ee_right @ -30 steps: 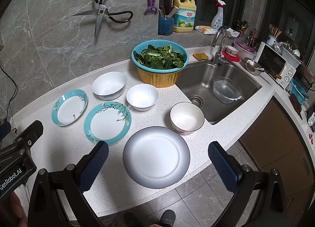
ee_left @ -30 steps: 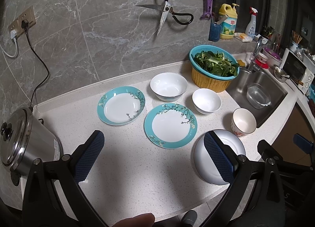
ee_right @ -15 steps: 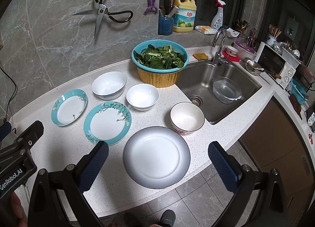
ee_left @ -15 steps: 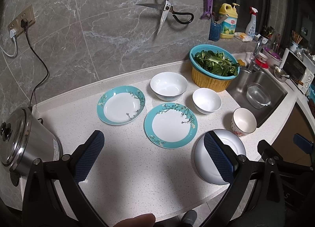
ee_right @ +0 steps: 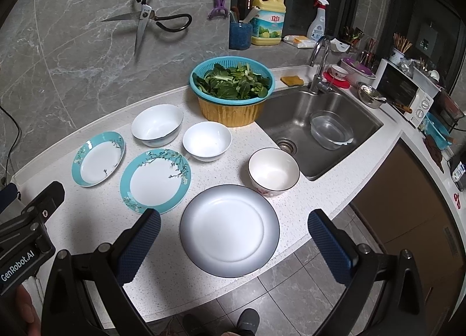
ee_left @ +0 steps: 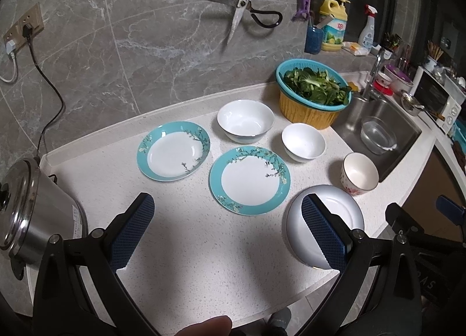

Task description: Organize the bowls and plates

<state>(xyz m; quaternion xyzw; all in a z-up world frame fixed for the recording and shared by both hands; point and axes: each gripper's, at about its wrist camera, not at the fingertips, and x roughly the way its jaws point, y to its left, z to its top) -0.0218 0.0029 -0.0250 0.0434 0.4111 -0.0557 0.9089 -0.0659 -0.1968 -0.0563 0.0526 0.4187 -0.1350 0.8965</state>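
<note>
Two teal-rimmed plates lie on the white counter, one further left [ee_left: 173,154] [ee_right: 99,158] and one nearer the middle [ee_left: 250,180] [ee_right: 155,179]. Behind them stand a large white bowl [ee_left: 245,121] [ee_right: 157,125] and a smaller white bowl [ee_left: 303,141] [ee_right: 207,140]. A dark-rimmed bowl [ee_left: 359,173] [ee_right: 273,171] sits by the sink, and a plain white plate [ee_left: 335,213] [ee_right: 229,230] lies at the front edge. My left gripper [ee_left: 227,235] hovers open over bare counter. My right gripper [ee_right: 233,251] hangs open above the white plate. Neither holds anything.
A teal colander of greens on a yellow basin [ee_right: 233,88] stands at the back by the sink [ee_right: 317,120], which holds a clear bowl. A steel cooker [ee_left: 26,205] sits far left. Scissors [ee_right: 145,19] hang on the wall. The counter edge and tiled floor are below.
</note>
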